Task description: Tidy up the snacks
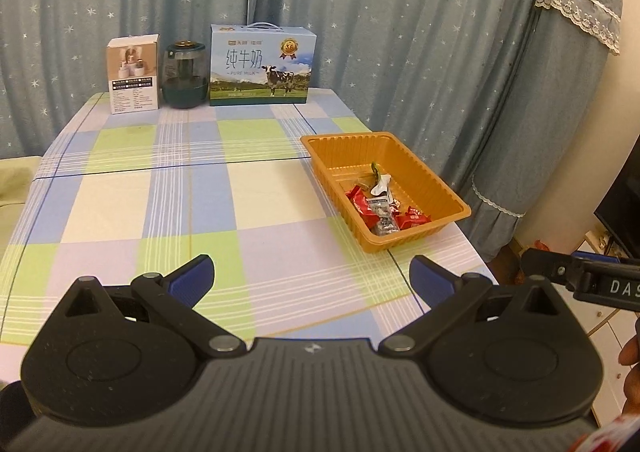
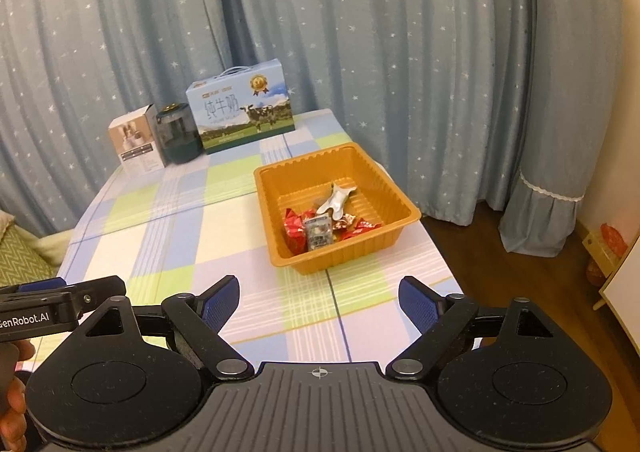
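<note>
Left gripper (image 1: 311,276), black frame with blue pads: jaws spread wide, nothing between them, held above the near part of the checked blue, green and white tablecloth (image 1: 168,187). Right gripper (image 2: 319,298), same build: jaws also wide apart and holding nothing, over the near edge of the table. Each gripper shows at the margin of the other's view, so they sit side by side, near each other.

Orange ribbed plastic tray (image 1: 436,181) rests on the right side of the table, close to its right edge, well ahead of both grippers. In the right wrist view the tray (image 2: 276,187) lies almost straight in front.

Snacks are inside the tray, gathered toward its near end: several red-wrapped snacks (image 1: 362,203), a grey-labelled packet (image 2: 319,234) on top of them, and a white crumpled wrapper (image 2: 336,199) just behind. A small green scrap lies beyond that; cannot tell what it is.

Far end of table, 3 items in a row, left to right: a white rectangular carton (image 1: 133,73), a dark green glass jar with a gold cap (image 1: 184,75), a blue milk carton with a cow picture and carry handle (image 1: 262,65). Jar sits just beside the white carton.

Blue star-patterned curtain (image 1: 360,11) hangs behind the table.
</note>
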